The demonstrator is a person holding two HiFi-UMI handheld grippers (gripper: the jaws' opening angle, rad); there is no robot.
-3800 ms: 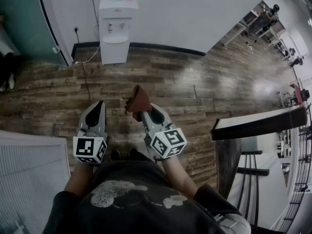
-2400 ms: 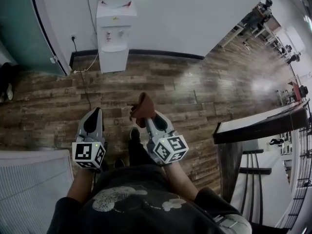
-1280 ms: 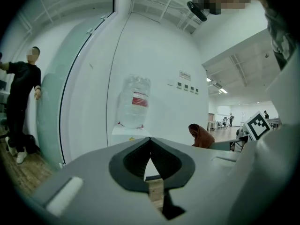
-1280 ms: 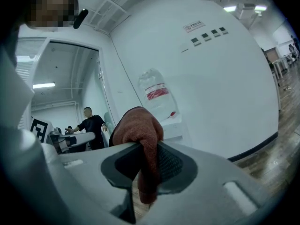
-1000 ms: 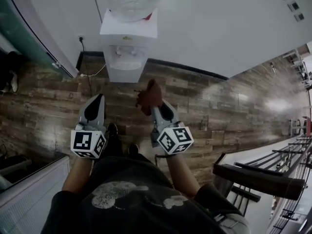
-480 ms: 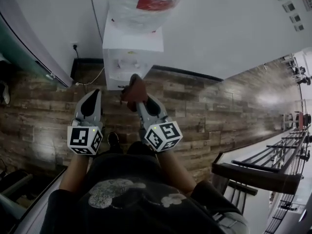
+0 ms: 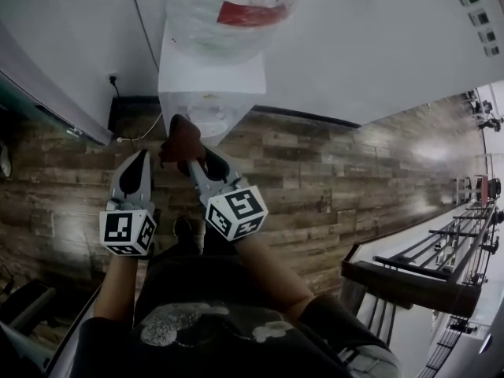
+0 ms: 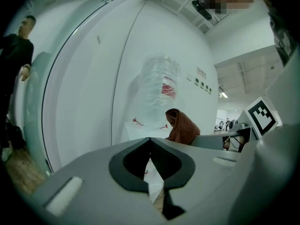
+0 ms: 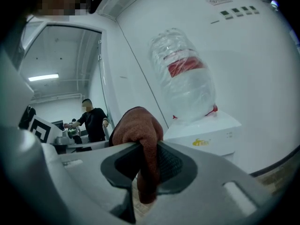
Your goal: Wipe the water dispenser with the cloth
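Note:
The white water dispenser (image 7: 206, 75) stands against the wall with a clear bottle (image 7: 236, 6) on top. It fills the upper middle of the head view. My right gripper (image 7: 187, 150) is shut on a brown cloth (image 7: 180, 138), which it holds up just in front of the dispenser's tap recess. The cloth (image 9: 138, 125) bulges out above the jaws, with the dispenser (image 9: 206, 137) and bottle (image 9: 185, 78) beyond it. My left gripper (image 7: 138, 162) hangs beside it on the left, shut with nothing in it. In its own view my left gripper (image 8: 150, 142) points at the dispenser (image 8: 136, 131).
A wall socket with a cable (image 7: 115, 80) sits low on the wall, left of the dispenser. The floor is dark wood planks (image 7: 315, 172). A dark railing (image 7: 417, 274) runs at the right. One person (image 8: 16, 55) stands off to the left, and another person (image 9: 93, 118) is further back.
The dispenser has come much closer and larger as the person walked up to it. The right gripper has carried the cloth left and forward, up to the dispenser's front.

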